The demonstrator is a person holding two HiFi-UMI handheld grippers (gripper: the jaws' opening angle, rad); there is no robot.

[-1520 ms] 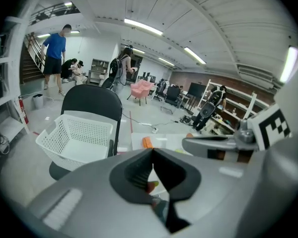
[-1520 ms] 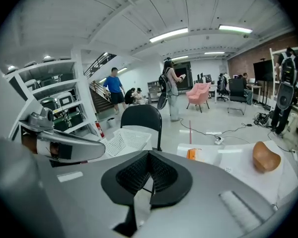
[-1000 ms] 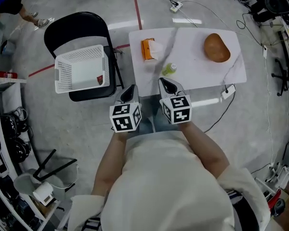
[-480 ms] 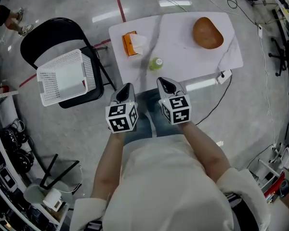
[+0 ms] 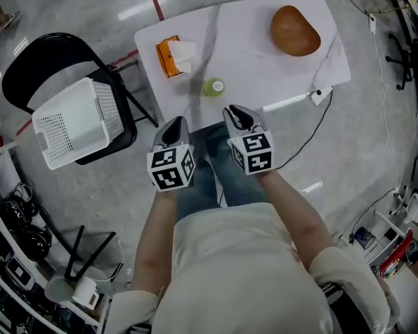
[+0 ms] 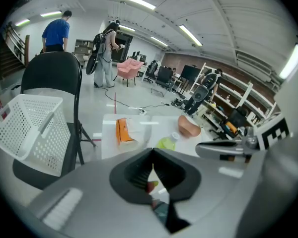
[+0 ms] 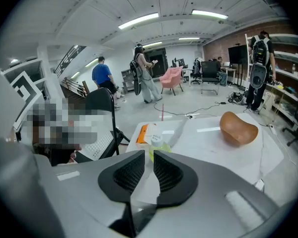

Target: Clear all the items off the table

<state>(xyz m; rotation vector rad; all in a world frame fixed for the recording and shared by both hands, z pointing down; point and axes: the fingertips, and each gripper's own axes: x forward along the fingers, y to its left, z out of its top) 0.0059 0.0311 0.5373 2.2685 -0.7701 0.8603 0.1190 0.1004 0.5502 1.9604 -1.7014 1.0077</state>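
A white table [image 5: 265,68] holds an orange tissue box [image 5: 171,56], a small green bottle [image 5: 212,87] and a brown rounded thing [image 5: 295,30]. My left gripper [image 5: 174,126] hangs shut and empty just short of the table's near edge. My right gripper [image 5: 238,114] is beside it, and its jaws have just been opening to a narrow gap with nothing between them. In the right gripper view the bottle [image 7: 155,142] stands straight beyond the right gripper [image 7: 149,156]. The left gripper view shows the left gripper [image 6: 151,151], with the tissue box [image 6: 123,130] and bottle [image 6: 166,143] ahead.
A white slotted basket [image 5: 73,120] sits on a black folding chair [image 5: 28,72] left of the table. A cable and a power strip [image 5: 319,92] hang at the table's right front corner. People stand far back in the room [image 6: 54,31]. Shelves and gear line the left floor edge.
The head view has shifted, so the table, chair and basket now lie further left. Both grippers remain side by side before the table's near edge. The basket now looks more tilted.
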